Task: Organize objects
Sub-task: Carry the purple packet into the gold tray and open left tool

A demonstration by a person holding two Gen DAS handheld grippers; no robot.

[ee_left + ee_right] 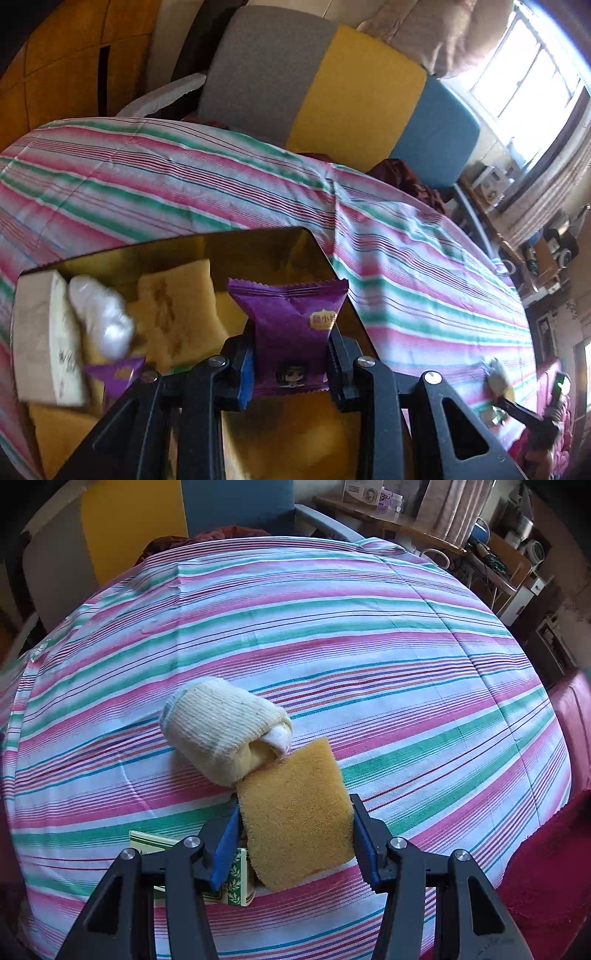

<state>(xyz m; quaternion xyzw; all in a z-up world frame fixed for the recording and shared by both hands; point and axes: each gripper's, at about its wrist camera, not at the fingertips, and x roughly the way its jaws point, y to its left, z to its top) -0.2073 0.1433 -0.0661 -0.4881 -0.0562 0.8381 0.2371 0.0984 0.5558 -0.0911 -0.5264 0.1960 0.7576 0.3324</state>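
Crowding is my worry: my left gripper (290, 363) is clenched on a purple snack packet (291, 325) above the gold tray (295, 240), where a white bundle (101, 317) and sponges, I think, already pile up and could tip it out. My right gripper (295, 834) grasps an orange sponge (295, 812) touching a rolled sock (221, 727), which may drag along; a green box (236, 882) lies beneath.

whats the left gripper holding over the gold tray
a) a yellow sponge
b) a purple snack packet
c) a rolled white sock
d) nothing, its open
b: in the left wrist view the left gripper is shut on the purple snack packet, its pads pressing both sides, above the gold tray; the yellow sponge is in the right gripper instead.
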